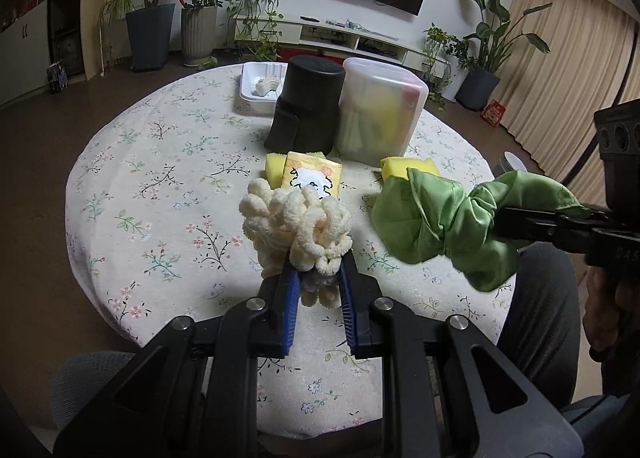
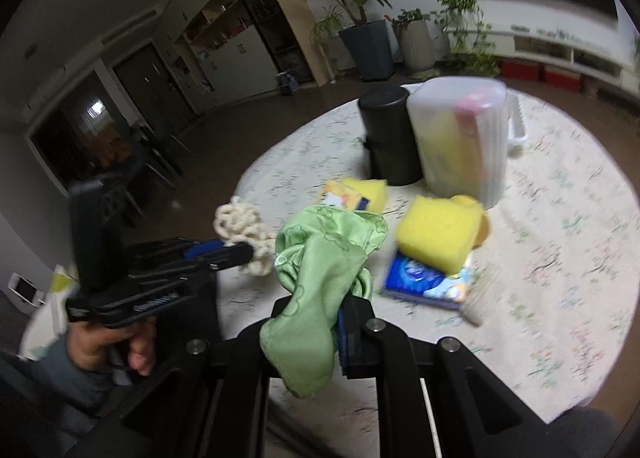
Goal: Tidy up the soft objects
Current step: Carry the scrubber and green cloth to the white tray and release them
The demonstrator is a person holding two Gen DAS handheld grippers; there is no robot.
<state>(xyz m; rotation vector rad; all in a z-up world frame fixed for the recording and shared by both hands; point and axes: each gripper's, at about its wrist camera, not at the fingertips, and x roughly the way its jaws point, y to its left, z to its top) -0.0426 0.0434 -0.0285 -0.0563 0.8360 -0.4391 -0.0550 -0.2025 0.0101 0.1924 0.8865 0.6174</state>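
The left claw (image 1: 316,258) was clamped on a cream, looped chenille scrunchie (image 1: 294,228), whose fluffy coils bulged out beyond the blue-lined fingertips (image 1: 290,286) while a few loops hung down between them. The scrunchie was lifted clear of the round tabletop covered in a floral cloth (image 1: 160,178).

Just past the left claw's tips lay a yellow tissue packet with a cartoon sheep (image 1: 314,176), resting against a yellow sponge (image 1: 274,168). Farther ahead stood a black cylindrical container (image 1: 308,106) and, touching its right side, a translucent plastic box with yellow contents (image 1: 380,110). Behind them to the left sat a white tray (image 1: 256,86) holding a small pale item.

The right claw (image 2: 320,314) was pinched shut on a crumpled green satin cloth (image 2: 320,258), which bunched up ahead of the fingers and drooped below them, off the tabletop. Ahead and to the right of this claw lay a second yellow sponge block (image 2: 440,234) on top of a blue packet (image 2: 420,282). In the right wrist view the left claw sat to the left of the green cloth, close beside it, gripped by a hand (image 2: 108,342).
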